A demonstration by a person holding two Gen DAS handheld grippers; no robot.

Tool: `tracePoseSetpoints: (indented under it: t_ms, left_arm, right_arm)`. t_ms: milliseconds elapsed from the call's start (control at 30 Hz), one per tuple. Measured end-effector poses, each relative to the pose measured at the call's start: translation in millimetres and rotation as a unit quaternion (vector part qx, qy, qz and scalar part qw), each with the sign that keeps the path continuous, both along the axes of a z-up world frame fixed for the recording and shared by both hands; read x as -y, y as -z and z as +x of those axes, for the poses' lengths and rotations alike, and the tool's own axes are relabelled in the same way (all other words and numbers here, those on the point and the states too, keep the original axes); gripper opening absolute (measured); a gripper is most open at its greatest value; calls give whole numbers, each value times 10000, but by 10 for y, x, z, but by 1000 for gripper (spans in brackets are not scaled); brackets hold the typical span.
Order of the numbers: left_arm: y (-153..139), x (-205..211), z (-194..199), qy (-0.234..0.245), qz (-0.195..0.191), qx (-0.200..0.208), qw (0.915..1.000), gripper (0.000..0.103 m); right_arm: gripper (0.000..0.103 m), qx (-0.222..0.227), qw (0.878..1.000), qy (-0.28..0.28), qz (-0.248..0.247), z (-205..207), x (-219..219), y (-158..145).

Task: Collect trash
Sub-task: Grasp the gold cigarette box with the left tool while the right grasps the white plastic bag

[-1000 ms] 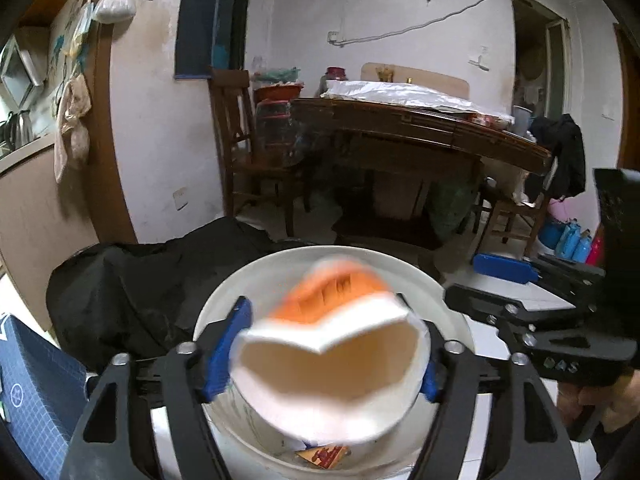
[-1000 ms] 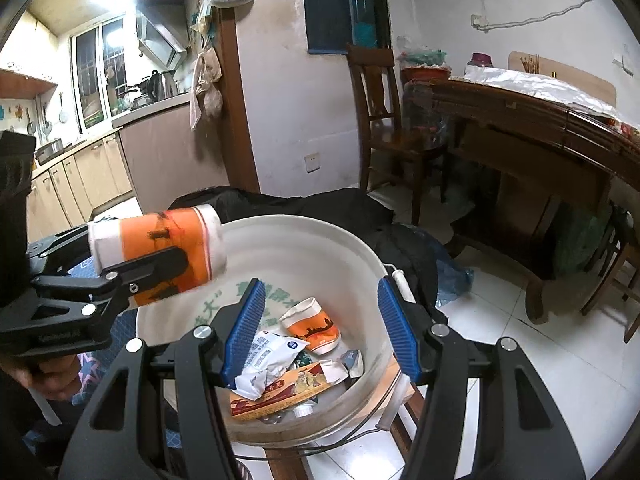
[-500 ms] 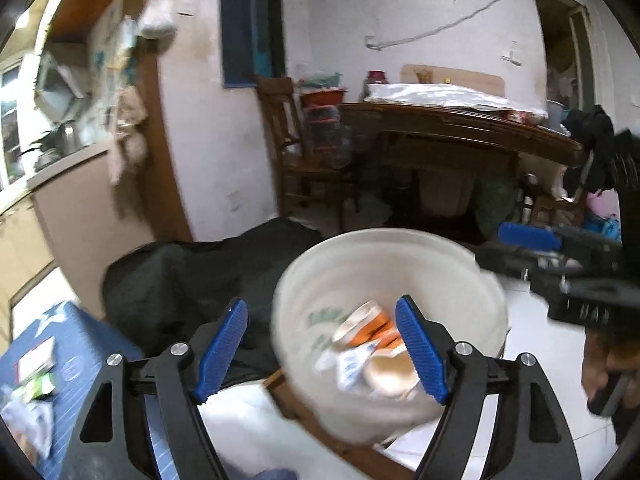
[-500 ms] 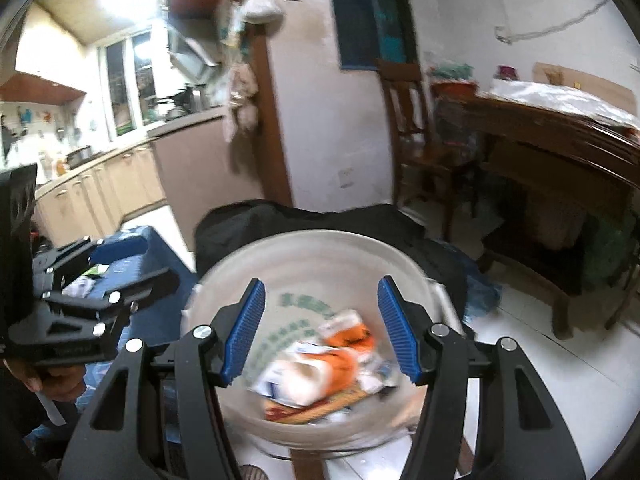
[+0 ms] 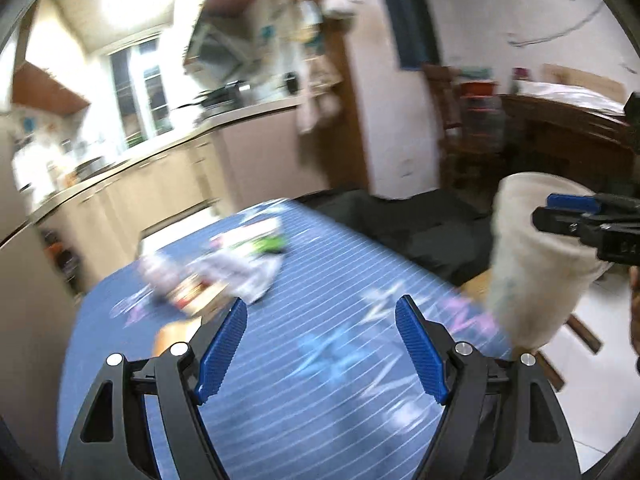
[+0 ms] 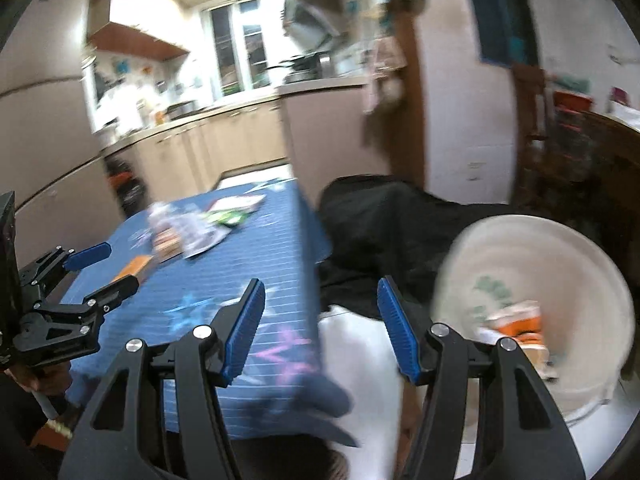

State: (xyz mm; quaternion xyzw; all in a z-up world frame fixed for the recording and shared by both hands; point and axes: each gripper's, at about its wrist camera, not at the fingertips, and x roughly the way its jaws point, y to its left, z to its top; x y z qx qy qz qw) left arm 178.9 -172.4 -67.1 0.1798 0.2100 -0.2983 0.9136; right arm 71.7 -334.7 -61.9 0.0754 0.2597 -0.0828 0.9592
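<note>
A blurred pile of wrappers and packets [image 5: 216, 272] lies on the blue striped tablecloth [image 5: 320, 400]; the right wrist view shows the same pile [image 6: 192, 232] at the table's far side. My left gripper [image 5: 320, 352] hangs open over the cloth, short of the pile, with nothing between its blue pads; it also shows as the left gripper [image 6: 106, 270] in the right wrist view. My right gripper [image 6: 322, 332] is open and empty at the table's corner. The white bucket [image 6: 560, 384] off the table's right end holds an orange paper cup [image 6: 516, 332] and other trash.
A black cloth or bag [image 6: 400, 232] lies heaped between table and bucket. An orange scrap [image 6: 138, 264] sits near the table's left edge. Kitchen counters [image 5: 160, 184] run behind the table; a dark wooden table [image 5: 560, 128] and chair stand far right. White floor [image 6: 360, 360] lies below.
The orange cup that my left gripper held over the bucket now lies in the bucket. Both grippers have swung left, away from the bucket and toward the blue table.
</note>
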Motion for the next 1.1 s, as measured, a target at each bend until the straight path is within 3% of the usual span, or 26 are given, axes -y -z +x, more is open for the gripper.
tracePoseSetpoints:
  t_ms: [133, 300, 467, 567, 667, 833, 933, 1000, 1067, 1100]
  left_arm:
    - [187, -509, 142, -680, 113, -189, 9974, 78]
    - [346, -1074, 541, -1372, -164, -865, 9866, 78]
    - [440, -1239, 991, -1468, -222, -1265, 9808, 78]
    - [524, -1118, 1216, -1278, -129, -1507, 9802, 78]
    - [607, -1021, 1492, -1340, -68, -1602, 9779, 79]
    - [713, -855, 1840, -1390, 27, -1751, 9747, 80]
    - [775, -836, 2018, -1430, -34, -2049, 9683, 80]
    - [765, -849, 2082, -1420, -124, -2055, 9682, 80]
    - [772, -852, 2121, -1420, -123, -2080, 9677, 78]
    - [766, -851, 2126, -1426, -119, -2068, 9679, 74]
  right_arm:
    - [57, -32, 9990, -412, -178, 136, -358, 42]
    - [60, -142, 9957, -853, -332, 441, -621, 97]
    - [75, -314, 9903, -1265, -484, 894, -742, 169]
    - [90, -498, 9853, -1505, -641, 1396, -755, 205]
    - [96, -770, 9754, -1986, -561, 1909, -738, 234]
    - [96, -1250, 9535, -2617, -823, 2642, -840, 400]
    - [96, -1516, 9362, -3039, -901, 2973, -922, 527]
    - [91, -1647, 9250, -3271, -1018, 3158, -987, 601]
    - [76, -1875, 9165, -3340, -1155, 3322, -1018, 688]
    - [76, -1926, 9125, -3406, -1192, 3371, -1019, 728]
